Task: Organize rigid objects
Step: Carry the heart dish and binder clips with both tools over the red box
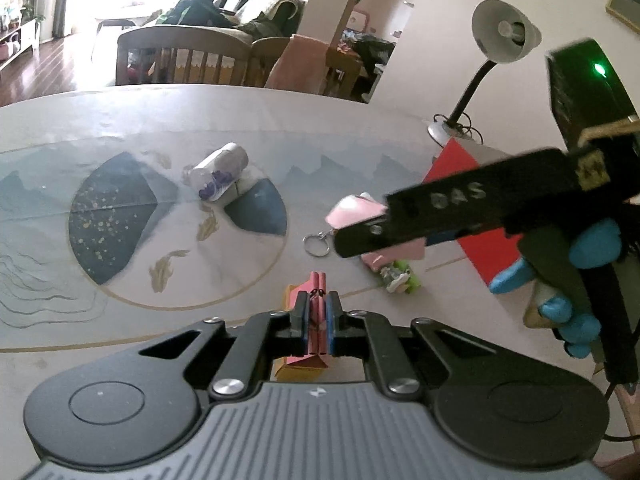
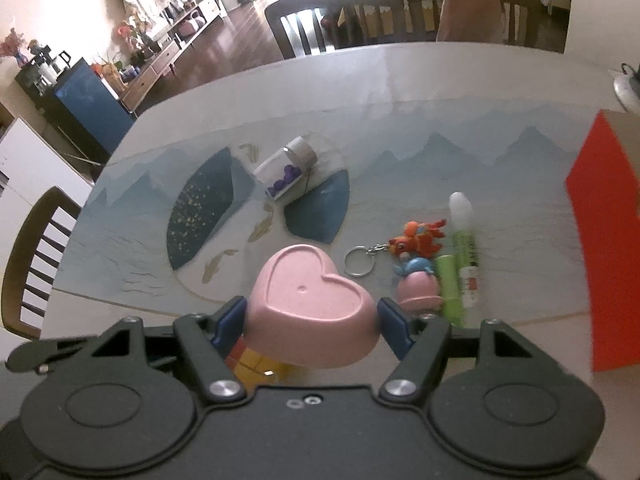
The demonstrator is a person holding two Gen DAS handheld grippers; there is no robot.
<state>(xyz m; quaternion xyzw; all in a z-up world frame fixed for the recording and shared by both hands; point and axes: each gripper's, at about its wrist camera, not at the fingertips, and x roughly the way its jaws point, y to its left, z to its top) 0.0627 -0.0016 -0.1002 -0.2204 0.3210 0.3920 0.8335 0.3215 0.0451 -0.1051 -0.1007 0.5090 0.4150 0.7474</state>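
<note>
In the left wrist view my left gripper point(image 1: 316, 314) is shut on the pink ridge of a small house-shaped toy point(image 1: 298, 372) with a yellow body, held just above the table. My right gripper point(image 2: 310, 318) is shut on a pink heart-shaped dish point(image 2: 312, 300), bottom side up, its blue pads pressing both flanks. That same dish point(image 1: 352, 210) shows in the left view behind the right gripper's black finger point(image 1: 420, 216), which a blue-gloved hand point(image 1: 592, 248) carries. The yellow toy point(image 2: 256, 368) peeks out under the dish.
On the painted table mat point(image 2: 400, 160) lie a clear bottle point(image 2: 286, 172) with purple pieces, an orange keychain figure point(image 2: 420, 236), a blue-and-pink toy point(image 2: 418, 280) and green tubes point(image 2: 464, 264). A red box point(image 2: 600, 240) stands at the right, a desk lamp point(image 1: 500, 36) behind it. Chairs point(image 1: 184, 56) line the far edge.
</note>
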